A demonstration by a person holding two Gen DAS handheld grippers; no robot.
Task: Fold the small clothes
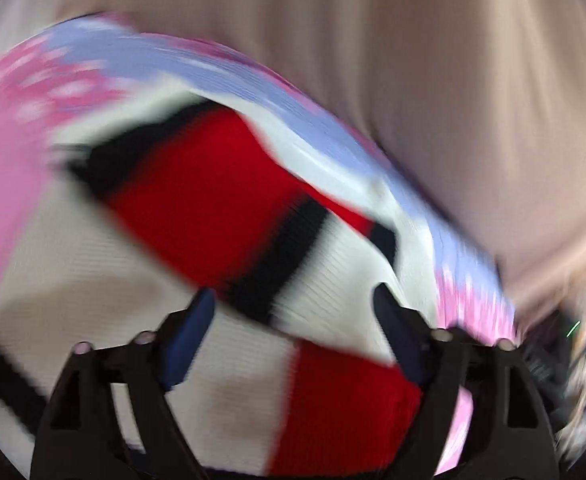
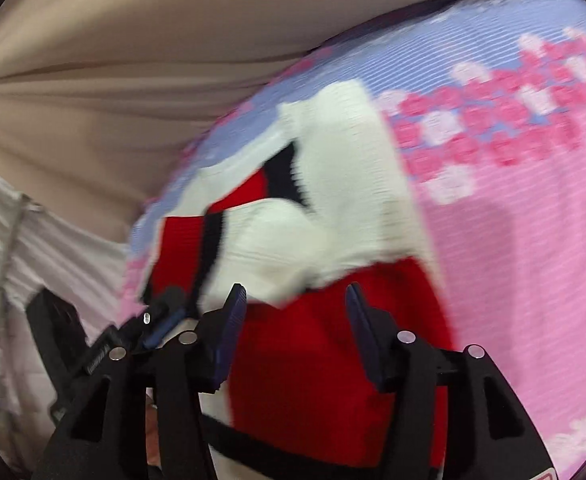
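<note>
A small knitted garment (image 1: pixel 229 208) in white, red and black lies crumpled on a pink and lavender flowered cloth (image 1: pixel 9 184). My left gripper (image 1: pixel 293 312) is open right above it, its blue-padded fingers (image 1: pixel 189 340) spread over a red and black fold. In the right wrist view the garment (image 2: pixel 333 184) lies partly doubled over, on the same cloth (image 2: pixel 525 240). My right gripper (image 2: pixel 297 308) is open over its red part. The left gripper (image 2: pixel 161 316) shows at the garment's left edge. Both views are motion-blurred.
Beige draped fabric (image 1: pixel 413 60) rises behind the flowered cloth, also in the right wrist view (image 2: pixel 113 60). Pale grey-white fabric (image 2: pixel 33 240) hangs at the left. Dark blurred clutter (image 1: pixel 573 352) sits at the far right.
</note>
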